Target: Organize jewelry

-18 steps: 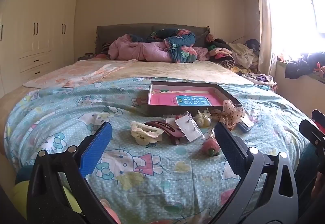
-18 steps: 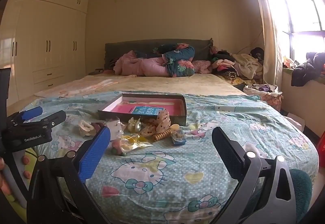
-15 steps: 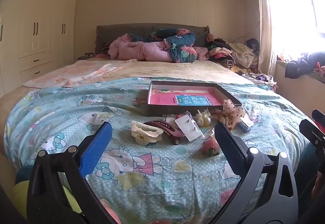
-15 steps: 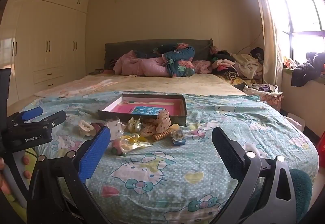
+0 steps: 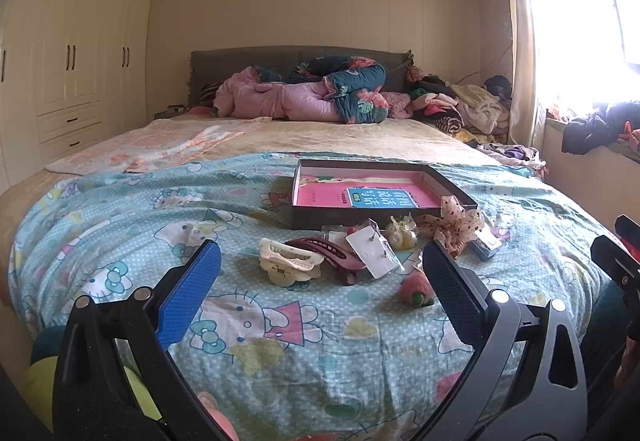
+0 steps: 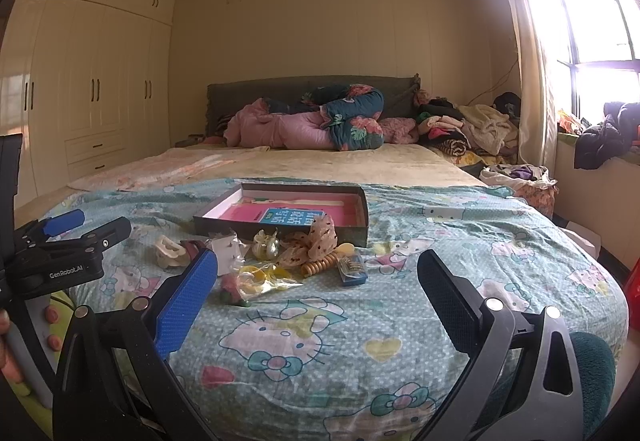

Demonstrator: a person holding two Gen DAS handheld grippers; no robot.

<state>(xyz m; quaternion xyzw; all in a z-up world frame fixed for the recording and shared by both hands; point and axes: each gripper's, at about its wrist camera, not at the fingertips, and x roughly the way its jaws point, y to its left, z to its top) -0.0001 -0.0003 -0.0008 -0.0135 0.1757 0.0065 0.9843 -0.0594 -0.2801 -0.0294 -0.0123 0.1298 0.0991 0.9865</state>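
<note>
A shallow dark box (image 5: 384, 217) (image 6: 360, 225) with a pink lining and a blue booklet lies on the Hello Kitty bedspread. In front of it sits a scatter of accessories: a cream claw clip (image 5: 289, 265), a dark red hair clip (image 5: 330, 253), an earring card (image 5: 372, 253), a dotted bow (image 5: 456, 225) (image 6: 316, 241), a strawberry piece (image 5: 416, 288), a coiled hair tie (image 6: 319, 264) and a small blue case (image 6: 352, 269). My left gripper (image 5: 320, 273) hangs open short of the pile, nothing between its fingers. My right gripper (image 6: 318, 281) is open too, to the pile's right.
The left gripper's body (image 6: 60, 261) and a hand (image 6: 8, 345) show at the right wrist view's left edge. Folded quilts (image 5: 304, 97) and clothes (image 5: 460, 109) lie at the headboard. Wardrobes (image 5: 72, 81) line the left wall, a window ledge (image 6: 592, 157) the right.
</note>
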